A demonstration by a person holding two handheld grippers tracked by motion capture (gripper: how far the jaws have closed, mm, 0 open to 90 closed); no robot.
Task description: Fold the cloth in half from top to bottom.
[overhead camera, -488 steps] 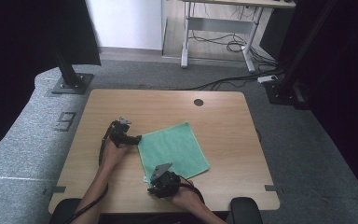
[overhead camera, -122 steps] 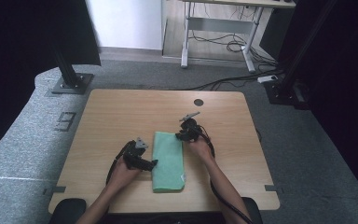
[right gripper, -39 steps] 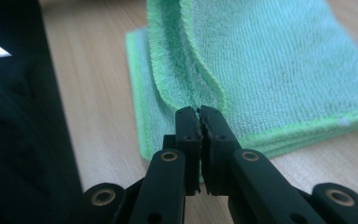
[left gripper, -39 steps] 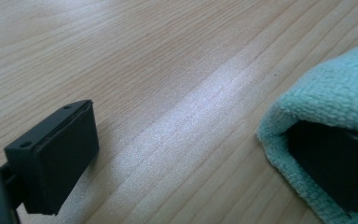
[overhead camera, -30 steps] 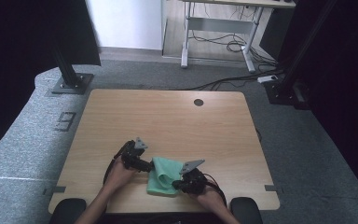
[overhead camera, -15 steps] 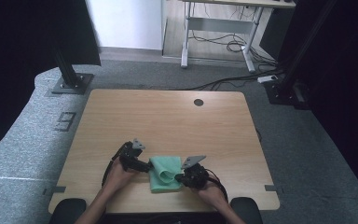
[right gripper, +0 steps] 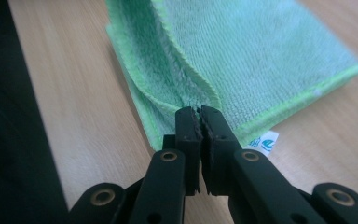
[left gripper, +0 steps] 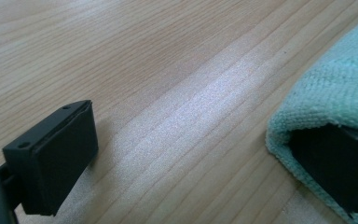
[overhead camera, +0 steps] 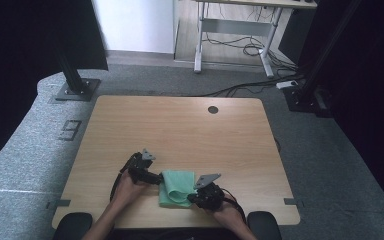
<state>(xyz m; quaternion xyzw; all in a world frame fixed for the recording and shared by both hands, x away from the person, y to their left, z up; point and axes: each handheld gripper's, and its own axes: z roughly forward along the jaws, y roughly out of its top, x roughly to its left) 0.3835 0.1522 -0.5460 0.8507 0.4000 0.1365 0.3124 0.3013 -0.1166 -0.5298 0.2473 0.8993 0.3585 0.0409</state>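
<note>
A green microfibre cloth [overhead camera: 177,187] lies folded near the table's front edge. My right gripper [overhead camera: 200,196] is at its right side, jaws shut on a lifted hemmed edge of the cloth [right gripper: 261,51], which is pinched at the right gripper's tips [right gripper: 200,112]. A white label [right gripper: 266,142] sticks out of the hem beside them. My left gripper [overhead camera: 152,176] is at the cloth's left side, low on the wood. In the left gripper view my left gripper [left gripper: 191,130] stands wide open, one jaw on bare wood and the other tucked inside the fold of the cloth [left gripper: 345,93].
The wooden table [overhead camera: 180,130] has a round cable hole [overhead camera: 213,109] at the back. Its front edge runs just behind both hands, showing as a dark drop [right gripper: 9,140] in the right gripper view. Black stand bases [overhead camera: 75,90] sit on the grey floor.
The cloth lay spread out at first, then as a long strip; now it is folded shorter. The right gripper came from the strip's far end to the near side. Over the last second hardly anything moved.
</note>
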